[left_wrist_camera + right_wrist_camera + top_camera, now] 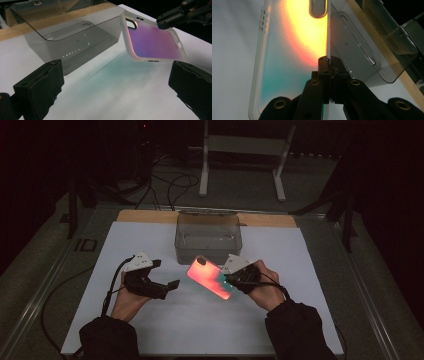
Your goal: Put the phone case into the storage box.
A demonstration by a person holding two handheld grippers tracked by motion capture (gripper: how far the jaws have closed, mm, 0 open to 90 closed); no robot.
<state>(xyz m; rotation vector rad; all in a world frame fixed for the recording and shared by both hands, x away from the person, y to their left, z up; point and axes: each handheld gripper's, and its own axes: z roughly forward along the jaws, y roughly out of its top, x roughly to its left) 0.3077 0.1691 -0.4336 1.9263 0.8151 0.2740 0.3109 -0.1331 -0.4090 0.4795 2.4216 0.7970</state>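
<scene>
One thin edge is all that the right gripper (231,279) has of the iridescent phone case (210,277); its jaws are pinched together on the case's long side rim, and the case hangs tilted above the white table sheet (150,330), clear of it, just in front of the smoky clear plastic bin (208,236); in the left gripper view the case's camera-cutout corner sits just beside the bin's near corner, though whether they touch cannot be told; the left gripper (169,281) is spread wide and holds nothing, pointing towards the case from the other side. Judged from this, the likeliest trouble is the case swinging or slipping in that narrow hold, since a soft, flexible rim gives little for the pads to bite on and the weight hangs off to one side; a quick turn of the wrist could twist it free and drop it on the sheet. A second risk is the raised corner catching the bin's wall or rim if the case is carried forward without first being lifted, which would lever it out of the jaws or shove the light bin back. If the left gripper comes in to take the free edge, closing off-centre could bend the case or knock it loose.
</scene>
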